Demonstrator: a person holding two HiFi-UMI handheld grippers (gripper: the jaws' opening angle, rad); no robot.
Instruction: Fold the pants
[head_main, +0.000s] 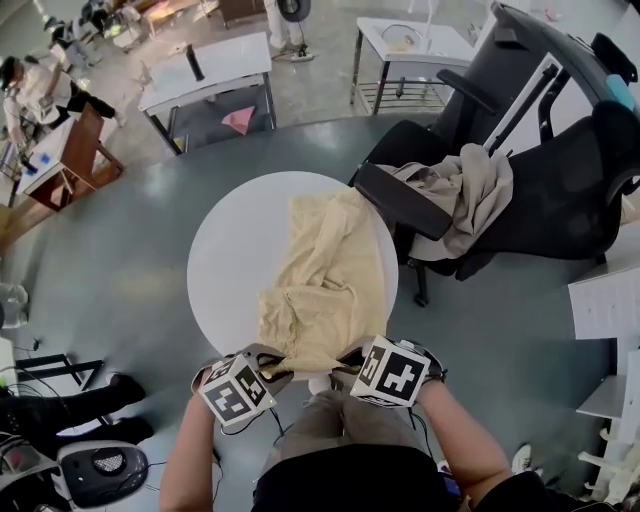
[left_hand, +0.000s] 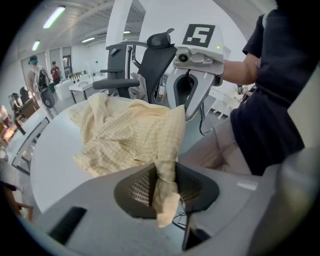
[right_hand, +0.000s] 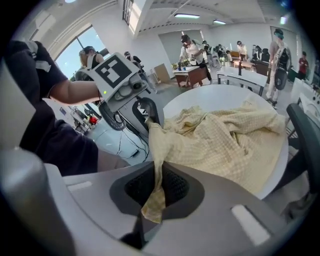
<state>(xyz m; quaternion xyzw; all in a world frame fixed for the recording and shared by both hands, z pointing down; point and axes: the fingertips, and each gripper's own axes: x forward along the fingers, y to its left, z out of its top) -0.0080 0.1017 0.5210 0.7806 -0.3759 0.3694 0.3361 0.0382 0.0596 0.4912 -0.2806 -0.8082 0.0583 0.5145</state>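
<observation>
"Head view puts the pants (head_main: 325, 290) crumpled over the right half of the round white table (head_main: 235, 250), with the near edge lifted at the bottom of the frame. The left gripper (head_main: 272, 368) and the right gripper (head_main: 345, 358) each have a corner of it."

"Do both really hold it?"

"The left gripper view shows its jaws pinched on a narrow twist of cloth, with a short tail hanging out below. The right gripper view shows the same: jaws tight together on a thin fold of the hem."

"So what could go wrong for the person?"

"Each bite is small. If the weight of the cloth pulls on it as it comes up, a corner could probably slide out, and that side would drop."

"And the far end?"

"It lies at the upper right of the table, near the arm of the black chair (head_main: 410, 205), where another beige garment (head_main: 470, 195) is draped. Dragged that way, the pants could slip off the rim or catch there. The wrinkles also look likely to get folded in unless the cloth is pulled flat."
</observation>
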